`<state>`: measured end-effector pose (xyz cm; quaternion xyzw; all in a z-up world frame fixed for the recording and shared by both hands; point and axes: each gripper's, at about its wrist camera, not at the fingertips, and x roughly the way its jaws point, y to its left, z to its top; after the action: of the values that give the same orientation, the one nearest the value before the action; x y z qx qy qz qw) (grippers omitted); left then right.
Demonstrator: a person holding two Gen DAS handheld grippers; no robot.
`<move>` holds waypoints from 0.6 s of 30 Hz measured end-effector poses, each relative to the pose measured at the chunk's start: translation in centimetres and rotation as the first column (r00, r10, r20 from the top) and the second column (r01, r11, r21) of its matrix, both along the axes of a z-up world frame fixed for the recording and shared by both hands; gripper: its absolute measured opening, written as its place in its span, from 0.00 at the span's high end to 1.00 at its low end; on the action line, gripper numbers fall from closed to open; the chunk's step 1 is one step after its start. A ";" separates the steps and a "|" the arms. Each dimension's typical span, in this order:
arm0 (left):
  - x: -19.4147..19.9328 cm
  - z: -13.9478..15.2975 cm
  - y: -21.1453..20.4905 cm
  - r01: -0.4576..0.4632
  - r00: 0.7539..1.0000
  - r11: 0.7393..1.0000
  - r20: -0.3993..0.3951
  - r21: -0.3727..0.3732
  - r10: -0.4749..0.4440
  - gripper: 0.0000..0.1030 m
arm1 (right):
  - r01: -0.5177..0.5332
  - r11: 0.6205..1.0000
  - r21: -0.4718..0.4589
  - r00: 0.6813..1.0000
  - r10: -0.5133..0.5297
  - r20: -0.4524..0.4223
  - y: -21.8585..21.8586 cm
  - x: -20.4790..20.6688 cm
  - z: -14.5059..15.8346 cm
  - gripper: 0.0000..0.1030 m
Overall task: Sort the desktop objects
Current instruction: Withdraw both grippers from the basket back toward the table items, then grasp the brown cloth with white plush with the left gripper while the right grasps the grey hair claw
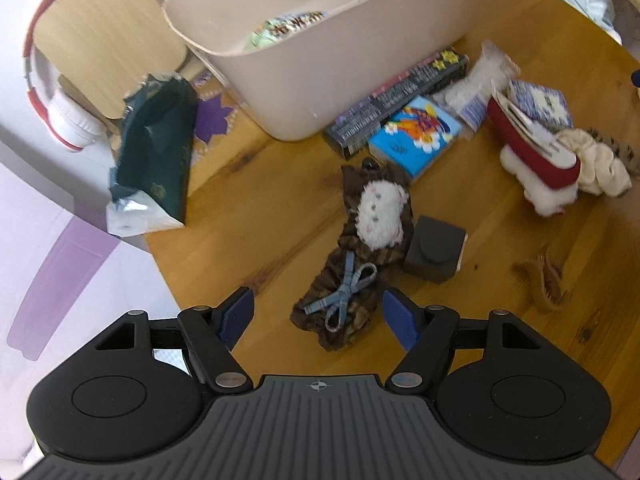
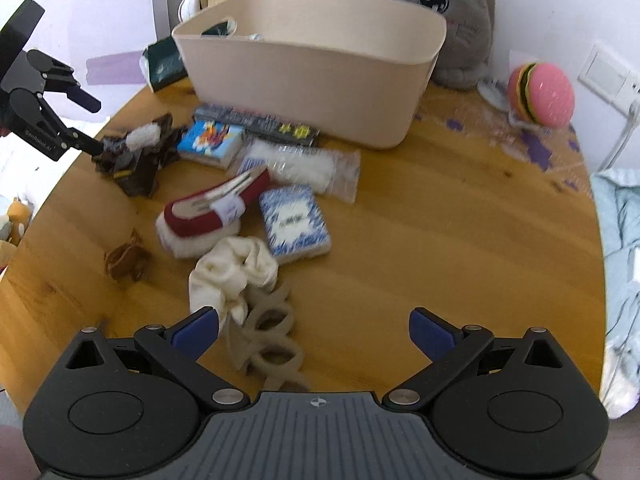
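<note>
Brown plaid hair scrunchie [image 1: 352,256] with a blue bow lies on the wooden table [image 1: 248,220], long axis running 7 to 1 o'clock, beige bin [image 1: 320,80] at 12. Left gripper [image 1: 318,320] hangs over its near end, jaws apart; right gripper [image 2: 314,334] likewise apart over a cream scrunchie [image 2: 232,272]

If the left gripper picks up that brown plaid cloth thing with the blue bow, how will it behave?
The brown plaid cloth lies crumpled in folds, so it probably hangs floppy and sags. It looks light for its size. The white fluffy patch and the blue bow may shift or snag, so a pinch mid-body seems safest.
</note>
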<state>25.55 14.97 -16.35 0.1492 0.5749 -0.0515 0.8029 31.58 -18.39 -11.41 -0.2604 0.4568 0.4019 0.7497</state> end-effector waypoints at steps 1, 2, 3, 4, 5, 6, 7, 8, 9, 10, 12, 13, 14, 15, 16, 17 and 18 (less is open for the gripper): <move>0.0 -0.3 -0.1 0.011 1.000 1.000 -0.002 0.004 -0.011 0.29 | 0.009 1.000 0.000 1.000 -0.009 -0.018 -0.1 -0.1 -0.4 0.00; -0.1 -0.6 -0.3 0.023 1.000 1.000 -0.002 0.010 -0.023 0.29 | 0.017 1.000 0.001 0.999 -0.017 -0.034 -0.1 -0.1 -0.7 0.02; -0.1 -0.9 -0.4 0.038 0.999 0.999 -0.002 0.018 -0.038 0.29 | 0.023 1.000 0.000 0.999 -0.023 -0.045 -0.2 -0.2 -1.0 0.04; -0.1 -1.3 -0.6 0.050 0.999 0.998 -0.004 0.021 -0.050 0.29 | 0.026 1.000 -0.005 0.998 -0.026 -0.050 -0.2 -0.3 -1.4 0.04; 0.0 -1.5 -0.7 0.062 0.998 0.998 -0.007 0.022 -0.061 0.29 | 0.026 1.000 -0.011 0.998 -0.026 -0.051 -0.2 -0.4 -1.7 0.06; 0.1 -1.8 -0.8 0.072 0.997 0.997 -0.010 0.024 -0.072 0.29 | 0.024 1.000 -0.018 0.998 -0.025 -0.055 -0.1 -0.5 -2.0 0.07; 0.3 -2.0 -1.0 0.080 0.997 0.996 -0.012 0.027 -0.080 0.29 | 0.019 1.000 -0.023 0.998 -0.020 -0.061 0.1 -0.6 -2.3 0.07; 0.4 -2.3 -1.2 0.086 0.996 0.996 -0.013 0.029 -0.086 0.29 | 0.012 1.000 -0.029 0.998 -0.014 -0.068 0.2 -0.7 -2.6 0.07; 0.7 -2.5 -1.2 0.089 0.996 0.996 -0.012 0.028 -0.088 0.29 | 0.005 0.999 -0.034 0.997 -0.007 -0.072 0.3 -0.9 -2.8 0.07; 0.9 -2.7 -1.3 0.087 0.996 0.996 -0.012 0.026 -0.086 0.29 | -0.003 0.999 -0.041 0.997 0.000 -0.073 0.4 -1.0 -3.1 0.07; 1.4 -3.1 -1.3 0.077 0.997 0.997 -0.012 0.023 -0.077 0.29 | -0.015 0.998 -0.054 0.997 0.011 -0.072 0.8 -1.2 -3.6 0.08; 1.7 -3.2 -1.3 0.073 0.997 0.997 -0.012 0.023 -0.072 0.29 | -0.017 0.998 -0.056 0.997 0.013 -0.071 1.0 -1.3 -3.8 0.09; 1.9 -3.5 -1.3 0.069 0.998 0.997 -0.013 0.023 -0.069 0.29 | -0.021 0.998 -0.057 0.997 0.017 -0.073 1.1 -1.3 -3.9 0.11; 2.1 -3.6 -1.3 0.067 0.998 0.997 -0.015 0.024 -0.067 0.29 | -0.027 0.998 -0.058 0.997 0.022 -0.078 1.3 -1.3 -4.1 0.13; 2.3 -3.8 -1.3 0.066 0.998 0.997 -0.016 0.027 -0.065 0.29 | -0.034 0.998 -0.059 0.997 0.029 -0.078 1.4 -1.3 -4.2 0.14; 2.4 -4.1 -1.3 0.065 0.998 0.997 -0.020 0.029 -0.065 0.29 | -0.042 0.997 -0.064 0.997 0.037 -0.074 1.6 -1.3 -4.3 0.17; 2.6 -4.2 -1.2 0.064 0.998 0.998 -0.016 0.025 -0.064 0.29 | -0.050 0.996 -0.073 0.997 0.045 -0.068 1.8 -1.4 -4.4 0.20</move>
<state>28.12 13.72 -20.52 0.1773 0.5765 -0.0710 0.7945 30.22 -16.63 -15.79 -0.2852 0.4898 0.4106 0.7143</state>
